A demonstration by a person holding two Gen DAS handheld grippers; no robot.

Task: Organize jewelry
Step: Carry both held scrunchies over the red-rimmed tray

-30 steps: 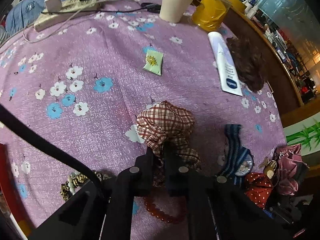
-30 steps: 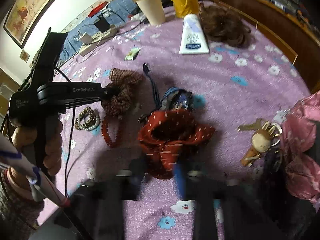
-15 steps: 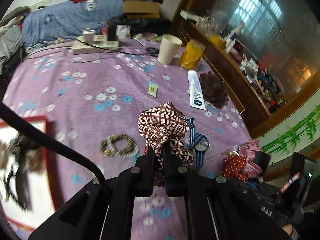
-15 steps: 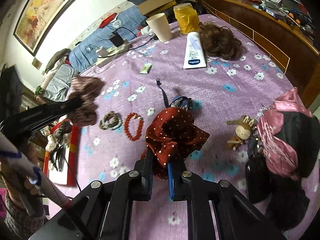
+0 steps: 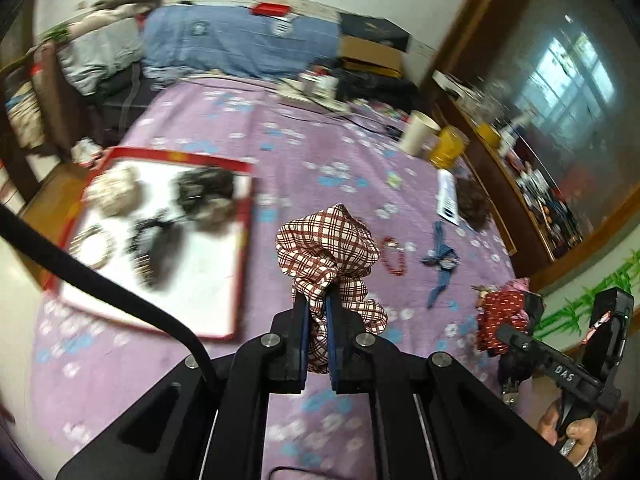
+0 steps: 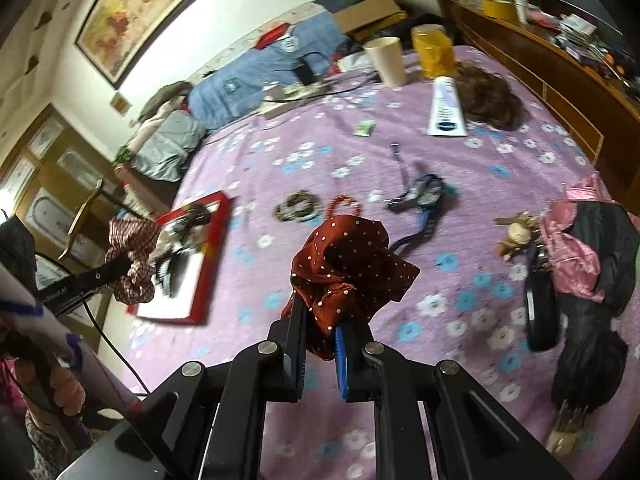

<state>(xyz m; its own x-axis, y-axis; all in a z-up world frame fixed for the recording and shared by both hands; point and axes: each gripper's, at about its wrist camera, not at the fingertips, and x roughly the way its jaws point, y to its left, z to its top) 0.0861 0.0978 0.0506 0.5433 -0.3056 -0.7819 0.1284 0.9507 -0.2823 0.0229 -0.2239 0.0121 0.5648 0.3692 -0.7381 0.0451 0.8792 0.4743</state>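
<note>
My left gripper (image 5: 316,308) is shut on a brown-and-white plaid scrunchie (image 5: 328,252) and holds it high above the purple flowered table (image 5: 280,152); it also shows in the right wrist view (image 6: 130,264). My right gripper (image 6: 320,320) is shut on a red polka-dot scrunchie (image 6: 348,264), also raised; it shows in the left wrist view (image 5: 500,316). A red-framed white tray (image 5: 240,248) with several hair pieces lies at the left, also in the right wrist view (image 6: 212,248). A red bead bracelet (image 6: 344,204), a brown bead bracelet (image 6: 298,210) and a blue striped watch strap (image 6: 424,196) lie on the table.
A paper cup (image 6: 386,60), yellow jar (image 6: 434,50), white tube (image 6: 446,108) and dark wig (image 6: 488,100) stand at the far side. A pink and black umbrella (image 6: 584,248), keys with a doll charm (image 6: 518,232) lie at the right. A power strip (image 6: 292,98) lies at the back.
Both grippers have risen and swung left with their scrunchies. The red-framed tray has come into full view under the left gripper.
</note>
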